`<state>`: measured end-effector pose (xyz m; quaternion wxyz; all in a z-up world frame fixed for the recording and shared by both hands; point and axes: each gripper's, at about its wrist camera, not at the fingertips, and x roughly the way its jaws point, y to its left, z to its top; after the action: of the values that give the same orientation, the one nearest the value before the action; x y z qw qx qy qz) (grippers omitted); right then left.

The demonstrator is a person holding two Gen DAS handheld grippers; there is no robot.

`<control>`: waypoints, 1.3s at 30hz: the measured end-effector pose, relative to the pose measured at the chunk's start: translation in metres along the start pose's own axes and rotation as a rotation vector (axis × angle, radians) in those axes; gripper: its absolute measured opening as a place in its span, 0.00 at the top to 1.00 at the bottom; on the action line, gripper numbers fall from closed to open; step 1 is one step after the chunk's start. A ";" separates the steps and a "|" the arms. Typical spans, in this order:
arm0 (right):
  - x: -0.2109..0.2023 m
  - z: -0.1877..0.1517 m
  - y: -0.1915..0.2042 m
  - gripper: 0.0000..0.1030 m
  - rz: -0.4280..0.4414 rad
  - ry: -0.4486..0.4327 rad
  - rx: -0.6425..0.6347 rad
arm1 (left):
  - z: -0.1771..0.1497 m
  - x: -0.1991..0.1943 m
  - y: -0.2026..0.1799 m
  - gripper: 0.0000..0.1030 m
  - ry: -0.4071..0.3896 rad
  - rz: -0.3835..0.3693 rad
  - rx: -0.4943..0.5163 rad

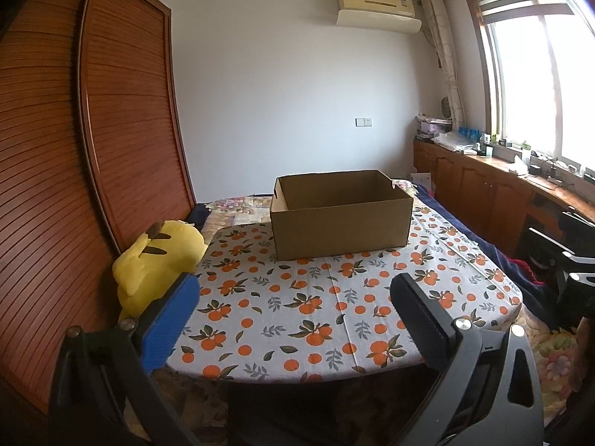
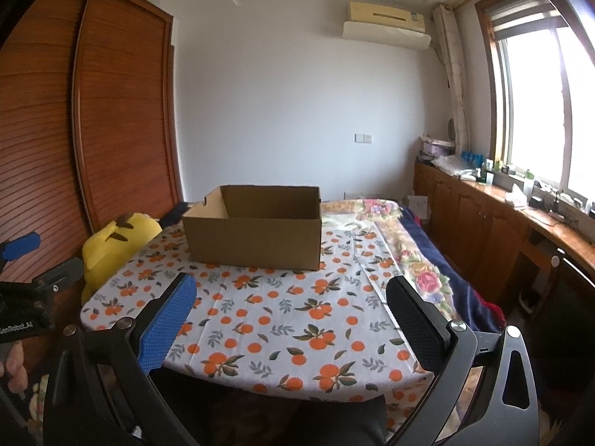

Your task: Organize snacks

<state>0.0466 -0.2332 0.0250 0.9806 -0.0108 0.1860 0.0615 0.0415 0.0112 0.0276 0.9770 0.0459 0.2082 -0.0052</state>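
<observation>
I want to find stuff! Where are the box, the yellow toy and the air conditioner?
cardboard box (image 1: 340, 228): left wrist view, on its front wall.
yellow plush toy (image 1: 156, 256): left wrist view, on its body beside the table.
air conditioner (image 2: 386, 24): right wrist view, on its front, high on the wall.

Both wrist cams look forward over the table's near edge toward the far wall; both share the cardboard box (image 1: 340, 215) (image 2: 254, 226) (right cam sits more to the right).

Matt cardboard box (image 1: 340, 223), printed cloth (image 1: 334, 308)
</observation>
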 end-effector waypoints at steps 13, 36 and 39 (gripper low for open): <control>0.001 -0.003 0.001 0.00 0.001 0.008 0.002 | -0.001 -0.004 -0.001 0.00 -0.009 0.016 -0.005; 0.000 -0.004 0.001 0.00 0.000 0.004 0.002 | -0.001 -0.010 -0.002 0.00 -0.032 0.022 -0.006; 0.001 -0.003 0.001 0.00 0.001 0.005 0.003 | -0.001 -0.010 -0.003 0.00 -0.032 0.021 -0.006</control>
<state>0.0459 -0.2318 0.0217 0.9801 -0.0095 0.1885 0.0617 0.0316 0.0086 0.0309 0.9804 0.0450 0.1919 0.0052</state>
